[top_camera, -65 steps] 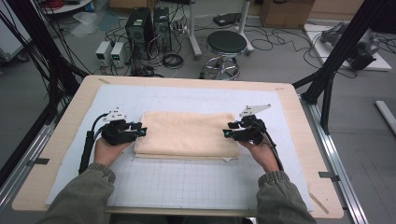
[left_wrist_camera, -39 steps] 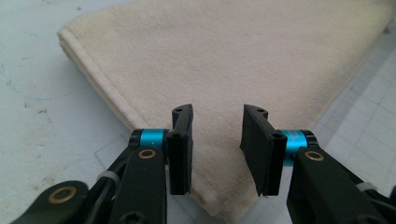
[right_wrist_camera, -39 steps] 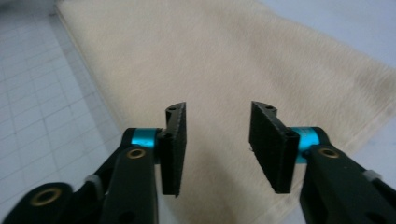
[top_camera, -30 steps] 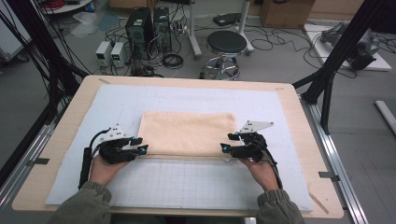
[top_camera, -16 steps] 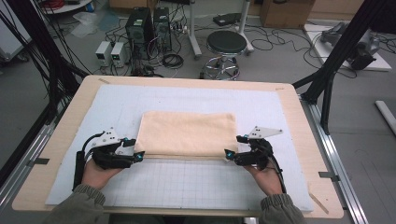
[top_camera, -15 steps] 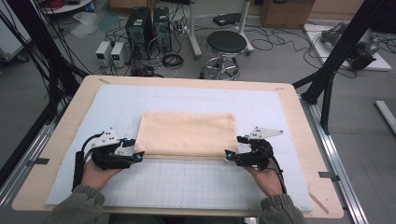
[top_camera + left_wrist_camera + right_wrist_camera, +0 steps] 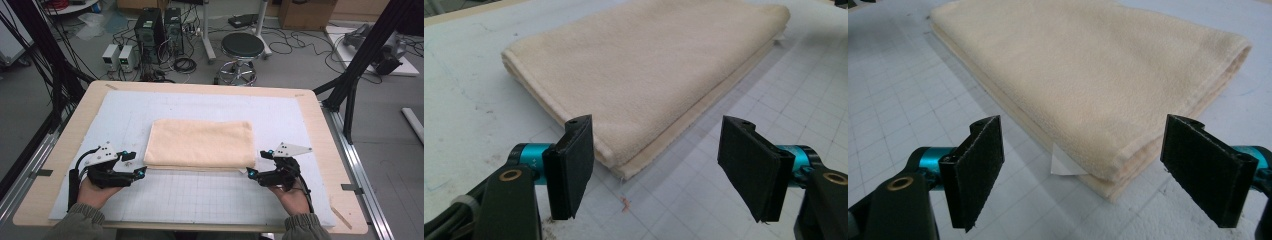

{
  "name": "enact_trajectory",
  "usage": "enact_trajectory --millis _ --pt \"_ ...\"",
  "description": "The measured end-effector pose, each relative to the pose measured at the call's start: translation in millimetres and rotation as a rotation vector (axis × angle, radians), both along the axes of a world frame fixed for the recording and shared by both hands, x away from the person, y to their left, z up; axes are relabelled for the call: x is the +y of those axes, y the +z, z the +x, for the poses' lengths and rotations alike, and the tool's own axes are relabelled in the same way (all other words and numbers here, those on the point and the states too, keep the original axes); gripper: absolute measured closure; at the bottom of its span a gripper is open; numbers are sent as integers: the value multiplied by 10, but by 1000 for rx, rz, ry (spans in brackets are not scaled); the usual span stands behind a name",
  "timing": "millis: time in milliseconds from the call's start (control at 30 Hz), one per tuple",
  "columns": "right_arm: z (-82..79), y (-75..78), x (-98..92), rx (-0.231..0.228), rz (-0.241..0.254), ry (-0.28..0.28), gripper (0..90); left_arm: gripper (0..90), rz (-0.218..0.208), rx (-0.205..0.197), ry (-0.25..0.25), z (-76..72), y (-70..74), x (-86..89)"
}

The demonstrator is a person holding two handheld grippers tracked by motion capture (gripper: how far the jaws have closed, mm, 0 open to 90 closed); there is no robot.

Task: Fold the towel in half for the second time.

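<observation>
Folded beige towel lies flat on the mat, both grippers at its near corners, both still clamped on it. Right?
Not clamped: both gripper views show the jaws open, the towel beyond the pads. The left gripper and right gripper have just been opening. The rest holds.

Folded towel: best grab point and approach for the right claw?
Judging from its pose, take the folded towel at its near right corner, where the stacked layers end by the white tag. Bring the open right claw in low from the near edge, one jaw under the stack and one over.
</observation>
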State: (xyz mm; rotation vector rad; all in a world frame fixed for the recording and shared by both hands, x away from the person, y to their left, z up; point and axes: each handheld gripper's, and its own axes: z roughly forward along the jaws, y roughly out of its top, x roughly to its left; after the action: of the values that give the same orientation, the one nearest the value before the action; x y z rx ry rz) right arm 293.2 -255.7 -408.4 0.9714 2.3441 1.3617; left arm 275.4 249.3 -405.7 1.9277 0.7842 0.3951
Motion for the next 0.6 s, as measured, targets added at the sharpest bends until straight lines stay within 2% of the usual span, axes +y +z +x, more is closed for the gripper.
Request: enact_trajectory --millis 300,600 --pt "-106 -9 -91 -8 -5 -14 142 291 -10 -7 20 -133 14 72" --pt "-216 8 -174 -18 4 -35 121 279 -2 -13 20 -252 34 107"
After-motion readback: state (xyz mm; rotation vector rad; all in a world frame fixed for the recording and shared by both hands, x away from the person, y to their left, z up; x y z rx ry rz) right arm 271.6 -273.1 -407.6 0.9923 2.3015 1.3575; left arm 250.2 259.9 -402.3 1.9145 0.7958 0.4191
